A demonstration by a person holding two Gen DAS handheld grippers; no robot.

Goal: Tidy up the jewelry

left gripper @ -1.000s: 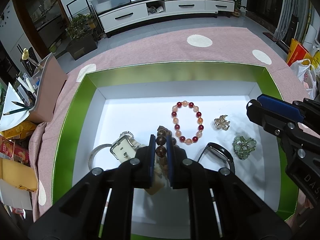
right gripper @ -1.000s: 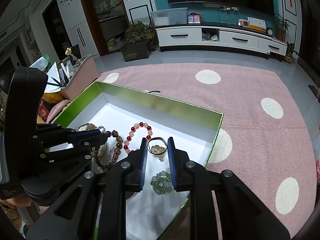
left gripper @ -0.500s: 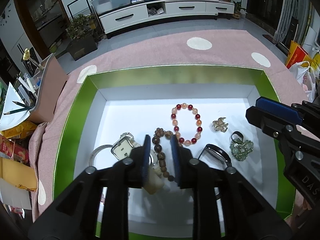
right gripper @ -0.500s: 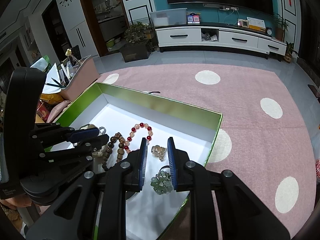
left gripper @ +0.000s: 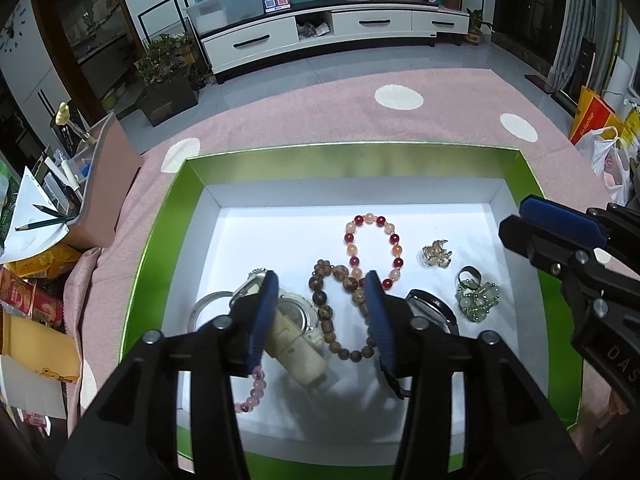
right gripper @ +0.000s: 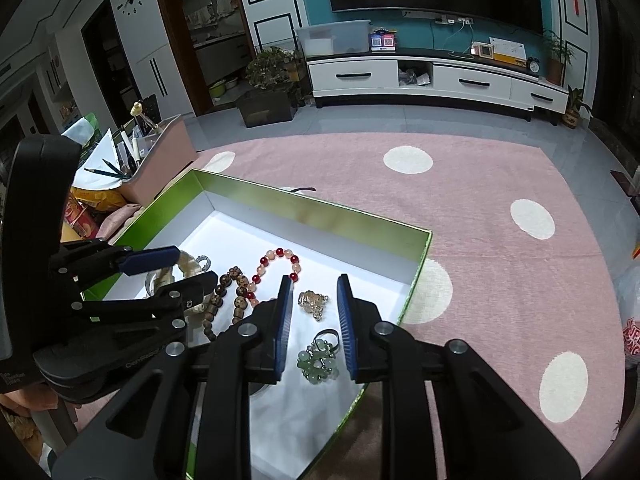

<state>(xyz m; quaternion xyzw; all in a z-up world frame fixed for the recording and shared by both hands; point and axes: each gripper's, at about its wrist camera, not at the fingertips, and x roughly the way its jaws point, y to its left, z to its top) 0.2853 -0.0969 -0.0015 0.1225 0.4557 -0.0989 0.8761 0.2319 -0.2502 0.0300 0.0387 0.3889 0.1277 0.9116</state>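
Note:
A green box (left gripper: 168, 216) with a white floor holds the jewelry. My left gripper (left gripper: 322, 284) is open above a brown wooden bead bracelet (left gripper: 340, 312) lying on the box floor, next to a cream-strap watch (left gripper: 296, 332). A red and peach bead bracelet (left gripper: 374, 244), a gold brooch (left gripper: 437, 254) and a green bead ring (left gripper: 478, 302) lie to the right. My right gripper (right gripper: 313, 288) is open and empty above the brooch (right gripper: 313, 302) and green ring (right gripper: 318, 360).
A silver bangle (left gripper: 204, 308), a pink bead bracelet (left gripper: 252, 394) and a black band (left gripper: 434, 308) also lie in the box. The box (right gripper: 416, 276) sits on a pink dotted cloth (right gripper: 500, 280). A pink pen holder (left gripper: 102, 184) stands left of the box.
My left gripper opened and let go of the brown bead bracelet, which now lies on the box floor. The right gripper opened wider and stayed over the brooch and ring.

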